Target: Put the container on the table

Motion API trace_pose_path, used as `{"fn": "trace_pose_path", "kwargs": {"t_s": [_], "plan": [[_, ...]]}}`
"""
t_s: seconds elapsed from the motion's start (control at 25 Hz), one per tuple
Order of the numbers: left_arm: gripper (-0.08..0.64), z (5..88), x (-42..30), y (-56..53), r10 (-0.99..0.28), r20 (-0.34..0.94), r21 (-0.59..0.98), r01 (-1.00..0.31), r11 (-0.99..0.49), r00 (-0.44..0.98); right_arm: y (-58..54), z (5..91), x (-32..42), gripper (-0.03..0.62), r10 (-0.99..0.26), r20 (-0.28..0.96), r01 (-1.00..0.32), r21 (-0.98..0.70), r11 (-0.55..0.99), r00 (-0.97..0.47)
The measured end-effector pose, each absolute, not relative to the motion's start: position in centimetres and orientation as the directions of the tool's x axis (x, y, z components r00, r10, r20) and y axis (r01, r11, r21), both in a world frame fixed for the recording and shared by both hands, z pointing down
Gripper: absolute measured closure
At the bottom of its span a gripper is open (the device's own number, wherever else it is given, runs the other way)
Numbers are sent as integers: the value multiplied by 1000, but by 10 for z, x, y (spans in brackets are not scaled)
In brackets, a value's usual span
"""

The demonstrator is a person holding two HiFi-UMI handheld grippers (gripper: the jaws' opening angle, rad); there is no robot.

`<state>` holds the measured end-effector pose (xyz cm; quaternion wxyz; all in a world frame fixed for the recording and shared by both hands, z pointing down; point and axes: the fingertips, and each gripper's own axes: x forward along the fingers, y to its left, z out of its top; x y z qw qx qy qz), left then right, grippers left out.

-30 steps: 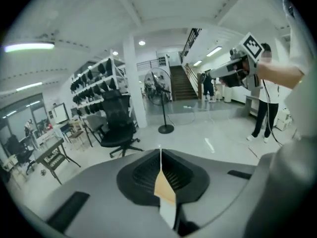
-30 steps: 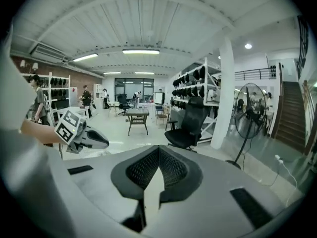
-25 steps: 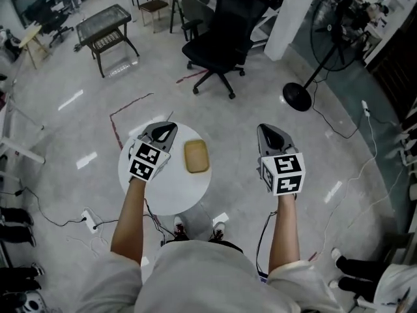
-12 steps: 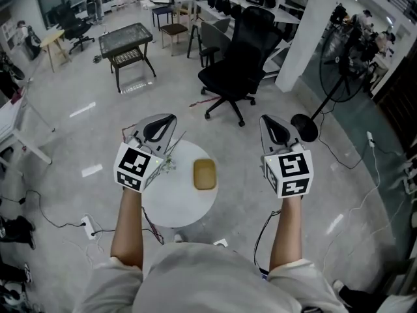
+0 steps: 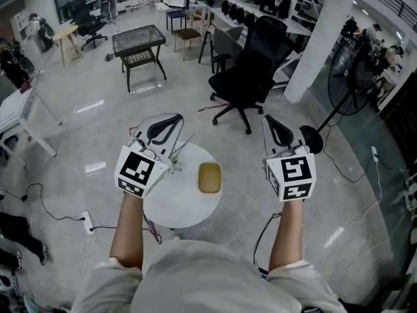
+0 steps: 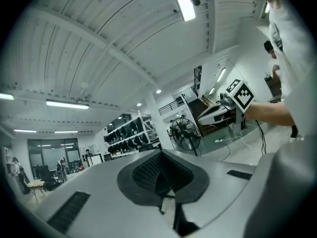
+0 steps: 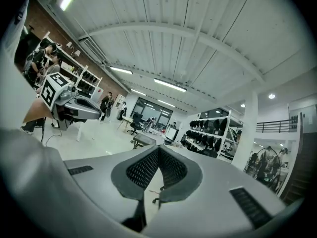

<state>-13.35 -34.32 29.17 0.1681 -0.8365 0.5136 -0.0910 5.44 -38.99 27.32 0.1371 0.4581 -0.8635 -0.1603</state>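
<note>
A flat tan container lies on the small round white table, right of its middle. My left gripper hovers over the table's far left edge, jaws shut and empty. The right gripper is held above the floor to the right of the table, also shut with nothing in it. In the left gripper view the jaws point up toward the ceiling, and the right gripper shows beyond them. In the right gripper view the shut jaws aim across the room, with the left gripper at the left.
Thin stems or wires stick up at the table's left side. A black office chair stands beyond the table, a fan's round base by my right gripper, and a dark-topped table further off. Cables and a power strip lie on the floor.
The head view has tilted up, so the table and container sit lower in the frame. Both grippers stay shut and held apart; the left one now covers less of the table.
</note>
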Motion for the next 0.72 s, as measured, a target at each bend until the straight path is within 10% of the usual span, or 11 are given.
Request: {"fn": "trace_pose_path", "kwargs": {"t_s": [0.72], "plan": [[538,303,-143,-351,-897,8,-374,-831,-412,442,-402,286,45,580,-823,118,-734,397,552,-555]]}}
